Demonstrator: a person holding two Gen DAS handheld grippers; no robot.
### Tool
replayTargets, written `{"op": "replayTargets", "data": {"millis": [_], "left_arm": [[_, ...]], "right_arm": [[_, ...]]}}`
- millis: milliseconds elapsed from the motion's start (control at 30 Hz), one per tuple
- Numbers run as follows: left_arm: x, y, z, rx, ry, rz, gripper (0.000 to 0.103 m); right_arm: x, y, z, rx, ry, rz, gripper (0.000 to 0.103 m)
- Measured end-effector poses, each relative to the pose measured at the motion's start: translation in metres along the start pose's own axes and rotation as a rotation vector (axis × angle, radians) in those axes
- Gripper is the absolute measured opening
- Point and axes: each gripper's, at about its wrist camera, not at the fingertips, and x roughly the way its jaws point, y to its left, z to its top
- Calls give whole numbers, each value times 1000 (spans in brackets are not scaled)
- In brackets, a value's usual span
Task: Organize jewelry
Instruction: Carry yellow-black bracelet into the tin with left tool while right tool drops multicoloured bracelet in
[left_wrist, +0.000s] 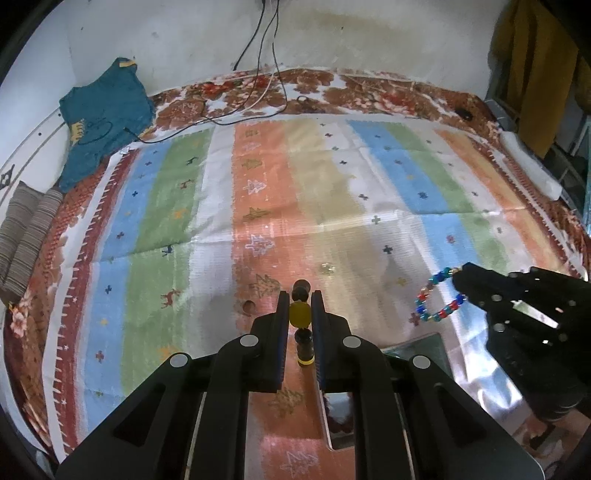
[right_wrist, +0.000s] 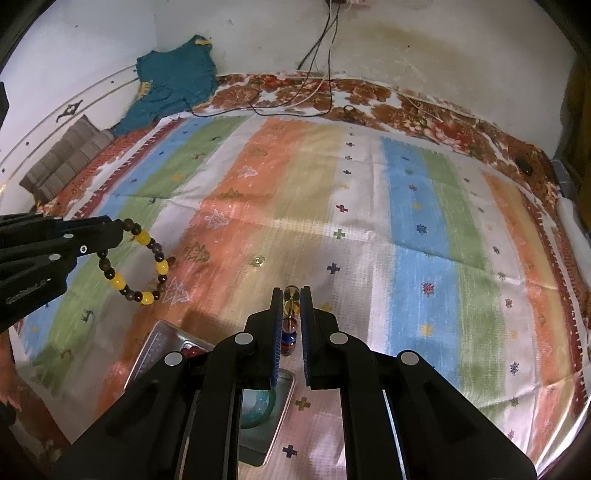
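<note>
A wide striped mat (right_wrist: 369, 221) covers the bed, and everything sits relative to it. At the mat's near edge lies a metal tray (right_wrist: 162, 336) with something red inside, and beside it a second tray (right_wrist: 284, 402) holding a teal piece, so some sorting looks done. Both bracelets are still in the air above the mat. The left gripper (left_wrist: 299, 306) is clamped on the yellow-and-brown bracelet (right_wrist: 147, 266), chunky round beads on a loop. The right gripper (right_wrist: 290, 306) pinches the multicoloured bracelet (left_wrist: 436, 299), small red, blue and teal beads. A tiny ring (right_wrist: 256, 261) remains on the mat's middle, loose.
</note>
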Motion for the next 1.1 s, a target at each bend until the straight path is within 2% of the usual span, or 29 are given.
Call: {"op": "replayTargets", "data": {"millis": [233,667,1100], "left_arm": [[-19,-7,-10,6,-39,-35,11],[-37,-23,-33,50,-58,-79,11],[-42,-36,-50,106,-46,-94,12]], "right_arm": [[-19,6,-7,-5,-34,19,10],[-44,11,-26,-6,-59,49,10],[-43,24,-38,-36,-19,82,10]]}}
